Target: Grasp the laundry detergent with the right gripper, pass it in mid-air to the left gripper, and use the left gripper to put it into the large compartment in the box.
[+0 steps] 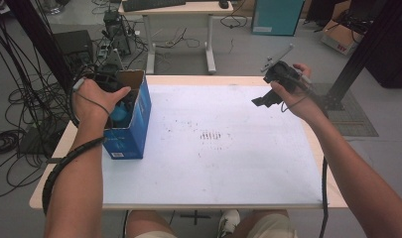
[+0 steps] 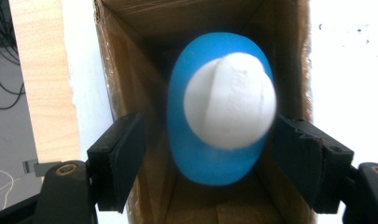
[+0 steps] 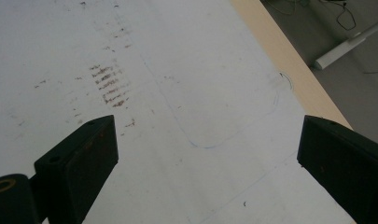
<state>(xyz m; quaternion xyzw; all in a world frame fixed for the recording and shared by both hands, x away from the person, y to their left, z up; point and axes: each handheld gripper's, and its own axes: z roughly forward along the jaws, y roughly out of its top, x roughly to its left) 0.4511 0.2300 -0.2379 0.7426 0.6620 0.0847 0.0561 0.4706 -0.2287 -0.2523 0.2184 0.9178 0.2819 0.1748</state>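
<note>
Reaching down into the open blue box (image 1: 131,124) at the left of the high view, the left claw (image 2: 207,140) has a blue bottle (image 2: 214,158) with a white cap (image 2: 229,100) between its jaws, long axis pointing up at the camera. The jaws are wide; contact with the bottle is unclear. The right claw (image 3: 207,154), wide open and empty, hangs over the counter (image 3: 186,56) at upper right, well apart from the box.

Bright, even indoor light with faint shadows. The white table (image 1: 248,163) glares pale. In the left gripper view, the blue-and-white object (image 2: 221,107) is blurred.
</note>
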